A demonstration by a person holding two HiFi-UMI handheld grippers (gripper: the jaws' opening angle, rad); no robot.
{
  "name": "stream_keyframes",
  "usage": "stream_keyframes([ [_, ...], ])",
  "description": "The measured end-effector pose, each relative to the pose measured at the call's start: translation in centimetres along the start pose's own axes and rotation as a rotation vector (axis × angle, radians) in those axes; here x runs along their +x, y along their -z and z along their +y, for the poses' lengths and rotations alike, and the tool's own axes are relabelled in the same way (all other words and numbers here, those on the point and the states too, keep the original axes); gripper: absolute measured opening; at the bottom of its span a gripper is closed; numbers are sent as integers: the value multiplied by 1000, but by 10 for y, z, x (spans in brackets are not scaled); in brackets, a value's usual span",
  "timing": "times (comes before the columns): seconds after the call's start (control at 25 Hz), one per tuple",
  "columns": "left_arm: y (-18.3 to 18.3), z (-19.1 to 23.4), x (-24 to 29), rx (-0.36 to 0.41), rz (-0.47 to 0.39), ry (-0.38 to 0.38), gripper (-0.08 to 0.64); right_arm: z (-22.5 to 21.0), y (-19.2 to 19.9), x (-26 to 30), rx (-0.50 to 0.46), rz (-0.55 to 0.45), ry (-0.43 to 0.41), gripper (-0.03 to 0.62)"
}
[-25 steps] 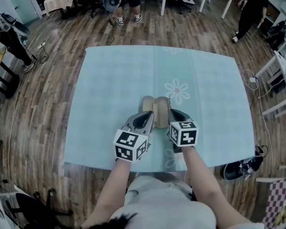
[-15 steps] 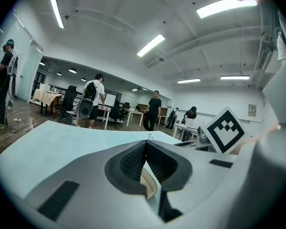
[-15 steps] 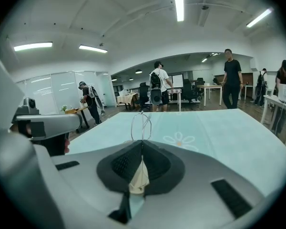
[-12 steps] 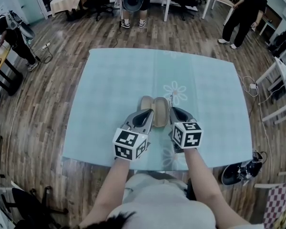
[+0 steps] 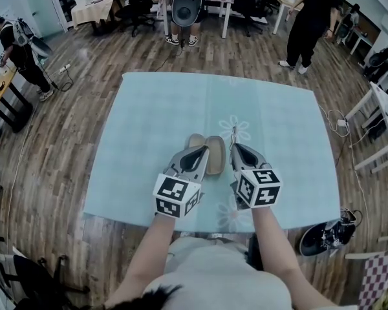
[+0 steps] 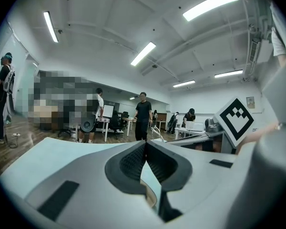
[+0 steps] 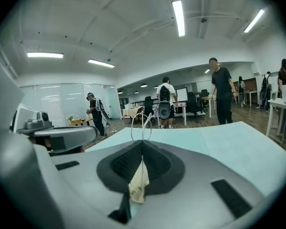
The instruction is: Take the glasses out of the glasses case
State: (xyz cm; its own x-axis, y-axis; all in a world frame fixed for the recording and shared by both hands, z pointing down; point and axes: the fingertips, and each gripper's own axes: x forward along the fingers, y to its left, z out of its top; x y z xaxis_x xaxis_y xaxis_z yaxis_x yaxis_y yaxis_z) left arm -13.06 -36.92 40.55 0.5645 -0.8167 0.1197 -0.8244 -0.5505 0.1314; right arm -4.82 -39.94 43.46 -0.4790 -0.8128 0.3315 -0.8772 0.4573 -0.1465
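So the big change from a second ago: the right tongs (image 7: 142, 146) have slid off to the right, away from the case (image 5: 211, 155), and they've brought the glasses (image 7: 142, 128) with them. Earlier that tip was tucked right up against the open case. Now there's a strip of bare desk (image 5: 149, 121) between the two, and the thin wire frame pokes out past the tip. To me that means the main job is basically done, since the glasses look clear of the case and only setting them down seems left. In the right gripper view those tongs are clamped tight on the wire, with the loops sticking up just beyond the tip. A little beige scrap (image 7: 139, 184) is pinched lower in the same grip. It could be a cloth, but I honestly can't tell. The left tongs (image 6: 145, 147) are closed too, with a thin tan edge between them that I read as the case's rim, so it seems to be pinning the case in place. The case itself sits open near the middle of the desk, just beside the right tip and not touching it.
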Motion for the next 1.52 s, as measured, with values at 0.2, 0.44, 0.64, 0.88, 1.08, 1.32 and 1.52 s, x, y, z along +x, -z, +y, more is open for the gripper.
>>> stream_keyframes([
  [0.2,-17,-4,2,40,-37,0,9,5,-19,-15,-9,-65,-28,14],
  [0.44,-35,-8,1,106,-97,-20,9,9,-41,-32,-5,-146,-56,14],
  [0.64,-44,-15,3,118,-128,-15,10,10,-53,-48,8,-202,-75,14],
  [0.88,-55,-20,-5,112,-171,-11,9,14,-65,-64,24,-262,-96,14],
  [1.08,-68,-26,-10,134,-202,-16,9,21,-82,-76,29,-322,-139,14],
  [1.32,-75,-31,-13,135,-215,-11,9,30,-89,-84,19,-351,-176,14],
  [1.52,-83,-31,-18,132,-239,-8,9,37,-89,-88,9,-359,-189,14],
])
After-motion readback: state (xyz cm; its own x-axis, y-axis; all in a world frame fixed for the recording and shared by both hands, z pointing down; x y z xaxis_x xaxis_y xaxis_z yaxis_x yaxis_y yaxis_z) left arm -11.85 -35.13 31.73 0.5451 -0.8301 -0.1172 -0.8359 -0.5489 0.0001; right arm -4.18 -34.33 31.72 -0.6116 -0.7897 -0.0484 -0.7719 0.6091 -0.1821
